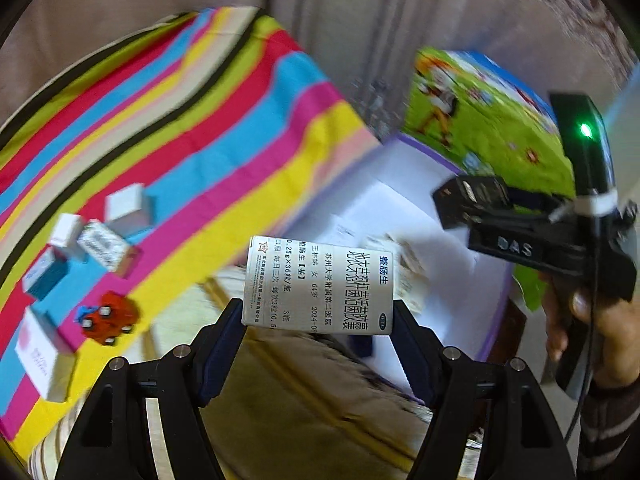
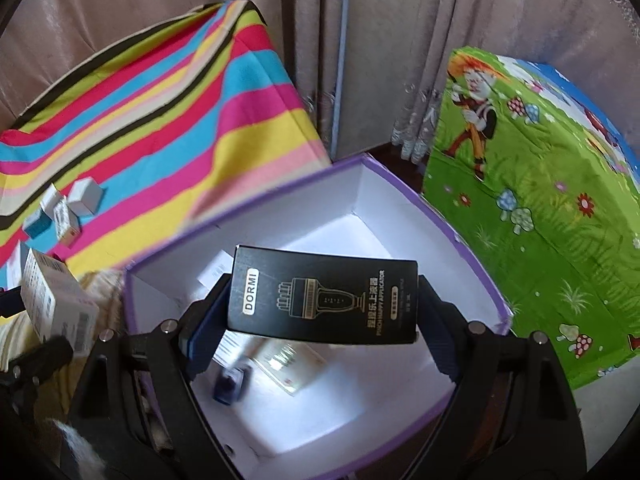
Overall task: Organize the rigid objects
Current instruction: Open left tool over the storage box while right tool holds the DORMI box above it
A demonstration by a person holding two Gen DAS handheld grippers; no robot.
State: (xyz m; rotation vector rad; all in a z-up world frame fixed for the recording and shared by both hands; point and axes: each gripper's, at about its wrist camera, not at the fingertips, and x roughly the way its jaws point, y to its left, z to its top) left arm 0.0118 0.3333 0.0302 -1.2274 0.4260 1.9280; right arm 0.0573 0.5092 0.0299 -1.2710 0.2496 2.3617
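Note:
My left gripper (image 1: 318,310) is shut on a silver-white medicine box (image 1: 320,284) with printed Chinese text, gripped by its two short ends. It hangs between the striped surface and a purple-rimmed white box (image 1: 404,196). My right gripper (image 2: 324,308) is shut on a black DORMI box (image 2: 322,296), held over the open purple-rimmed box (image 2: 400,182). That box holds leaflets (image 2: 288,364) and a small dark blue item (image 2: 230,386). In the left wrist view the black box (image 1: 468,200) shows in the other gripper, with a hand (image 1: 600,328) on its handle.
A striped cloth surface (image 1: 192,128) carries several small white boxes (image 1: 126,208) and a red toy car (image 1: 110,320). A green cartoon-print cloth (image 2: 540,208) covers something right of the purple box. Curtains (image 2: 360,40) hang behind.

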